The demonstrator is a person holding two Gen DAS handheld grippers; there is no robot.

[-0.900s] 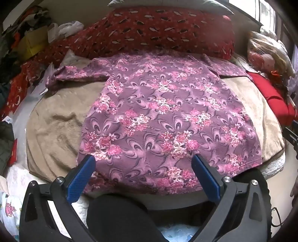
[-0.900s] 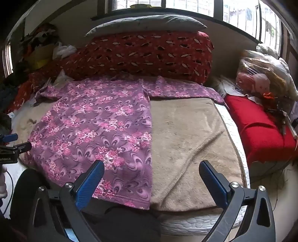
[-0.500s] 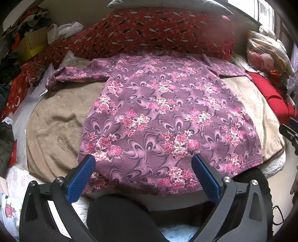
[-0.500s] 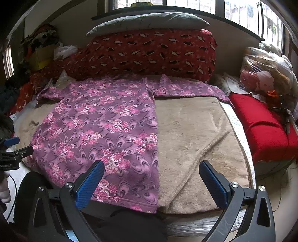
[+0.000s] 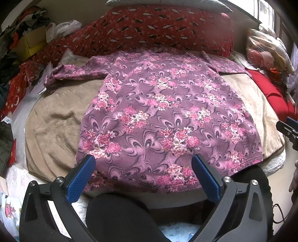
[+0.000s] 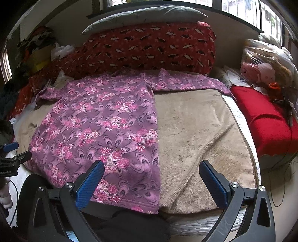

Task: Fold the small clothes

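Observation:
A purple floral long-sleeved top lies spread flat on a tan blanket, hem toward me, sleeves stretched out left and right at the far end. It also shows in the right wrist view, left of centre. My left gripper is open and empty, hovering over the hem's near edge. My right gripper is open and empty above the hem's right corner and the bare blanket. Each gripper shows at the edge of the other's view, the right and the left.
A long red patterned bolster with a grey pillow on top lies along the far side. A red cushion and bagged soft toys sit at the right. Piled clothes and boxes crowd the far left.
Both grippers have moved slightly forward and lower toward the top's hem. The top has not moved and both grippers stay open.

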